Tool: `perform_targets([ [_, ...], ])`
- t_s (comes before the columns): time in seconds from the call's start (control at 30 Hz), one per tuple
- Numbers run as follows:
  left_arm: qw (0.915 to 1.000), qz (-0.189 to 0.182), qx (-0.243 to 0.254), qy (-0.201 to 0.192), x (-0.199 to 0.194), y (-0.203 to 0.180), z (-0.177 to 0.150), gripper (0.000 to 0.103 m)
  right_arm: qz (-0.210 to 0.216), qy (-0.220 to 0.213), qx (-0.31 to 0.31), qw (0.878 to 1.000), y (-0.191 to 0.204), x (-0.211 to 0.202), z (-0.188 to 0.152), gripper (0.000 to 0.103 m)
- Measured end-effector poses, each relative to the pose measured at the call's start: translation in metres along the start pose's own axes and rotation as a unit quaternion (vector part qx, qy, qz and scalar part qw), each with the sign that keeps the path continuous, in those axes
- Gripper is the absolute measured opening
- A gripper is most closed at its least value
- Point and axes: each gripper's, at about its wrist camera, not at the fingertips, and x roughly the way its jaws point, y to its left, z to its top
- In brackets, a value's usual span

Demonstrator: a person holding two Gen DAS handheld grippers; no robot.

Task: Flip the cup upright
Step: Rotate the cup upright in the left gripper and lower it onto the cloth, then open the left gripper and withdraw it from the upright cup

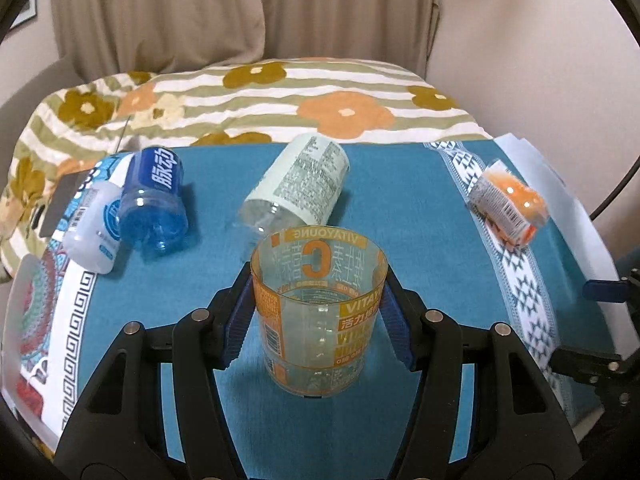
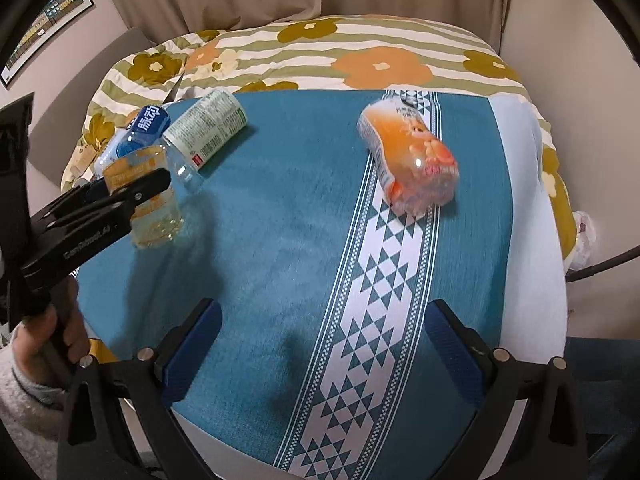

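Teal tablecloth (image 2: 280, 220), four toppled cups, left gripper (image 1: 318, 312) clamped on one upright cup (image 1: 318, 312), right gripper (image 2: 322, 354) apart.

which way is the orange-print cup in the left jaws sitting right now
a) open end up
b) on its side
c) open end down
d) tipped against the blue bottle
a) The orange-print cup stands with its open rim on top and its base on the blue cloth, the left gripper closed on its sides.

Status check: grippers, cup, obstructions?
Left gripper shut on clear orange-printed plastic cup, mouth up. Right gripper open, empty. Pale-green-labelled clear cup lying just behind.
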Motion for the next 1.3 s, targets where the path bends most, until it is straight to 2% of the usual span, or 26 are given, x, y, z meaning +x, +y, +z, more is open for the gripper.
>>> perform_targets([
  [0.2, 0.9999, 0.003, 0.012, -0.009, -0.002, -0.006, -0.010, 0.063, -0.002, -0.003, 0.004, 1.000, 0.003, 0.002, -0.007, 0.101],
  [0.7, 0.9994, -0.003, 0.010, 0.032, -0.007, -0.004, -0.022, 0.066, -0.005, -0.006, 0.009, 1.000, 0.017, 0.000, -0.014, 0.101],
  [0.77, 0.9991, -0.006, 0.010, 0.042, -0.003, -0.003, -0.023, 0.073, -0.006, -0.008, 0.011, 1.000, 0.017, -0.001, -0.015, 0.101],
  [0.83, 0.9990, -0.009, 0.006, 0.042, -0.002, -0.002, -0.024, 0.100, -0.007, -0.010, 0.015, 1.000, 0.016, -0.003, -0.017, 0.101],
  [0.87, 0.9992, -0.010, 0.004, 0.038, -0.004, -0.001, -0.024, 0.103, -0.006, -0.012, 0.017, 1.000, 0.016, -0.004, -0.017, 0.101],
  [1.1, 0.9995, -0.017, 0.004, 0.028, -0.020, 0.004, -0.018, 0.103, -0.016, -0.023, 0.031, 0.999, 0.018, -0.014, -0.021, 0.101],
  [1.3, 0.9996, -0.024, 0.000, 0.016, -0.062, 0.015, -0.007, 0.103, -0.032, -0.054, 0.044, 0.997, 0.030, -0.042, -0.017, 0.101],
])
